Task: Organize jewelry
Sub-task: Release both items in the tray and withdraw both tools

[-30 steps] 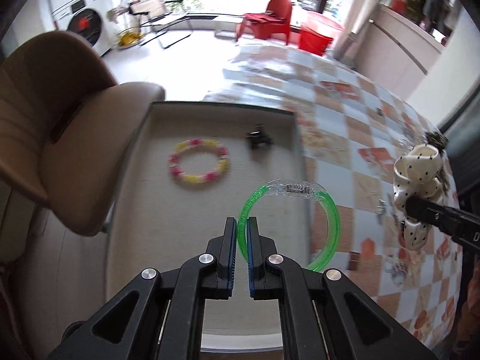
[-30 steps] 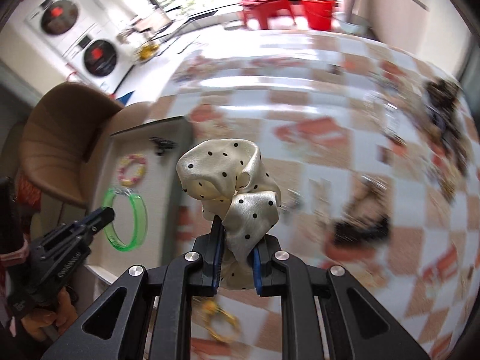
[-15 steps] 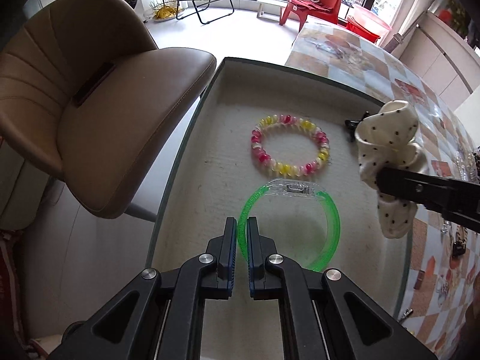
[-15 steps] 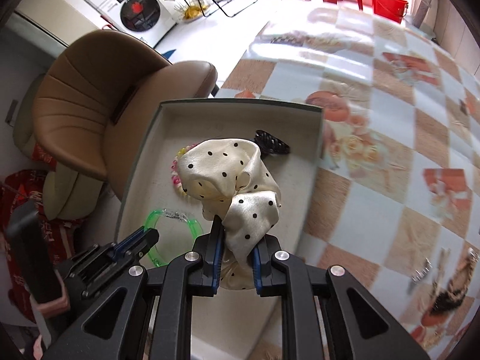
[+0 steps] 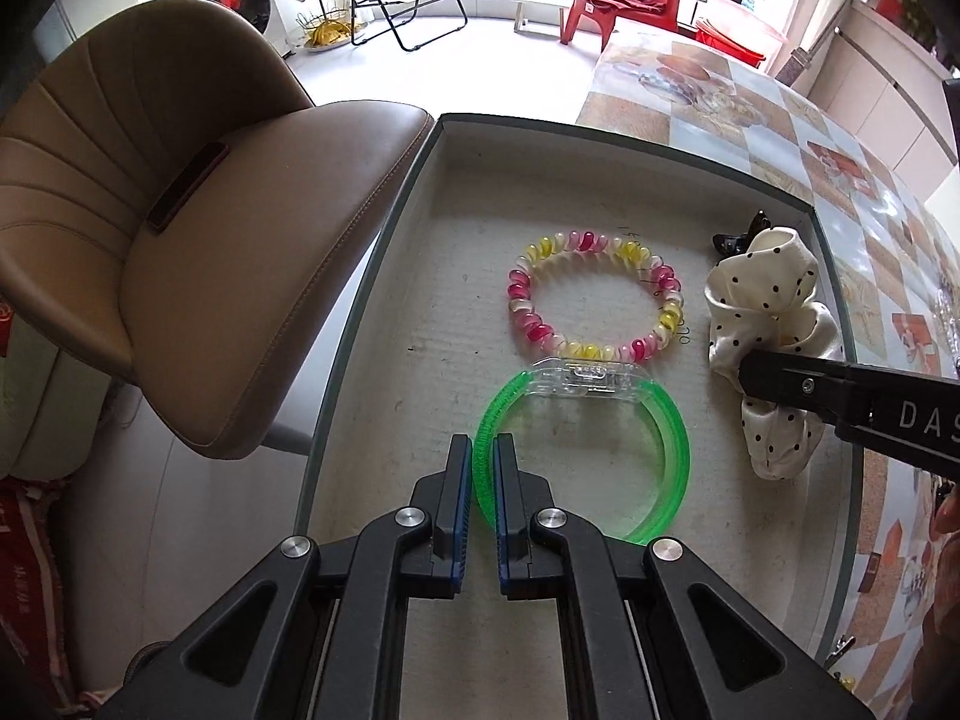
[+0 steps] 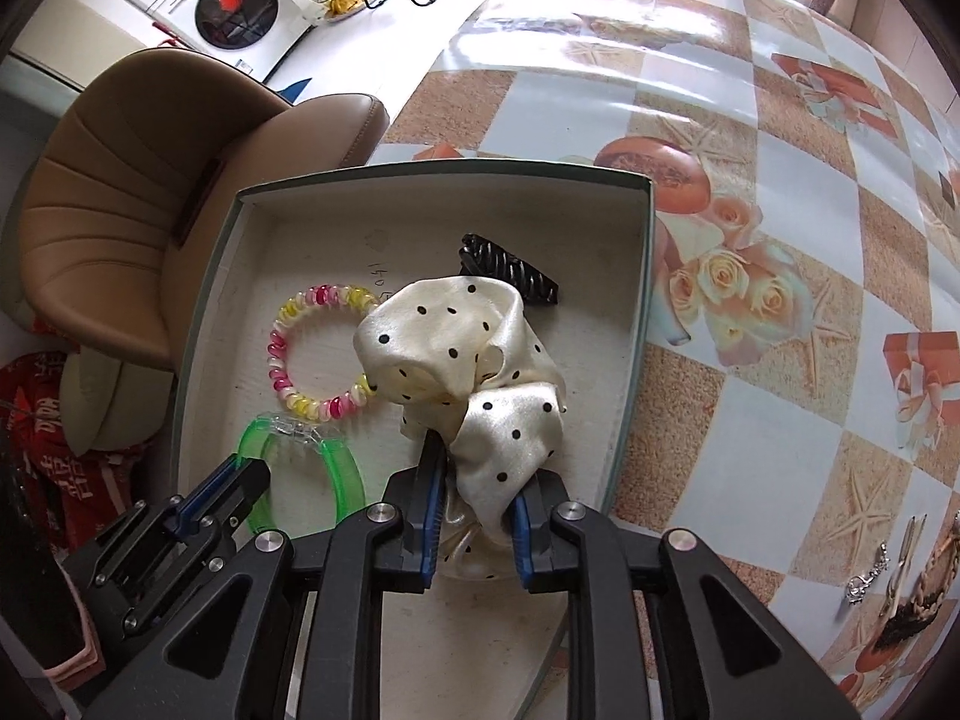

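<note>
Big brown chair sits off to the left, right beside the worktop with its checked rose-print cover. On the worktop's near corner lies the shallow grey tray, and everything's happening inside it. The left hand-held gripper is clenched on the near-left rim of the green bangle, whose clear clasp just touches the bead bracelet. The right hand-held gripper is grasping the cream polka-dot scrunchie, jaws parted around the bunched fabric, over the tray's right half. In the tray's middle there's the pink-and-yellow bead bracelet, flat on the lining. Behind the scrunchie, towards the far right corner, a black hair claw rests on the tray floor, partly hidden by the cloth.
</note>
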Motion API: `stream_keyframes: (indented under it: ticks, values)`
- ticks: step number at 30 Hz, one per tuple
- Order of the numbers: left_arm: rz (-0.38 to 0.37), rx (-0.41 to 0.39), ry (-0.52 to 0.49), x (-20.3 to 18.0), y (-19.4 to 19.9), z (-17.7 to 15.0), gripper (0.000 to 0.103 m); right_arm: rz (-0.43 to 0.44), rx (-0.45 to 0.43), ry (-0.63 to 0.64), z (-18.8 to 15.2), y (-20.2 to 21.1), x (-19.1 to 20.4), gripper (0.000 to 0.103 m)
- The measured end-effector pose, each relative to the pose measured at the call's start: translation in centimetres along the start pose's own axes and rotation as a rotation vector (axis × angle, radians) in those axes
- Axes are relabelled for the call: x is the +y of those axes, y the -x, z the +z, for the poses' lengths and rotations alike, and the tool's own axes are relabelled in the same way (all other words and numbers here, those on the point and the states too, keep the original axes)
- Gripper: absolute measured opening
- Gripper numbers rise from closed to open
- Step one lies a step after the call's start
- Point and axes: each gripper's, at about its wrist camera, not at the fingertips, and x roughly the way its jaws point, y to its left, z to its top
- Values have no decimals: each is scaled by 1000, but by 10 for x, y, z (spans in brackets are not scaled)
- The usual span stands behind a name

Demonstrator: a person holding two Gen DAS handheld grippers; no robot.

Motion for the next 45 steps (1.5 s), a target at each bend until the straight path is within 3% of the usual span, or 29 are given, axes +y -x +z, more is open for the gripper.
stream_keyframes:
  ticks: [12, 17, 18, 19, 20, 21, 29, 31, 34, 41, 45]
  values:
    - [27, -12, -7, -6, 8, 0, 10, 55, -57, -21, 3, 27, -2, 56]
    - [34, -10, -16, -11, 12, -1, 11, 92, -111, -52, 1, 56, -10, 57]
    - [37, -9, -19, -12, 12, -1, 30, 96, -119, -58, -1, 61, -13, 58]
    - [41, -13, -20, -13, 14, -2, 71, 98, -129, -66, -5, 68, -17, 58]
    - [52, -34, -16, -13, 18, -3, 86, 98, -135, -73, -8, 73, -20, 58]
    - [65, -65, -14, -14, 23, -4, 94, 97, -142, -80, -13, 78, -25, 58]
    - [82, -81, -46, -19, 36, -4, 94, 50, -155, -161, -55, 103, -63, 58]
    - [88, -85, -57, -23, 40, -6, 103, 38, -150, -190, -68, 108, -75, 60]
    - [90, -94, -92, -32, 48, -11, 103, 18, -149, -236, -88, 115, -93, 66]
    - [34, -96, -196, -73, 69, -25, 103, -9, -155, -346, -131, 132, -135, 79]
    - [-14, -91, -259, -102, 80, -34, 103, -26, -158, -408, -153, 140, -159, 79]
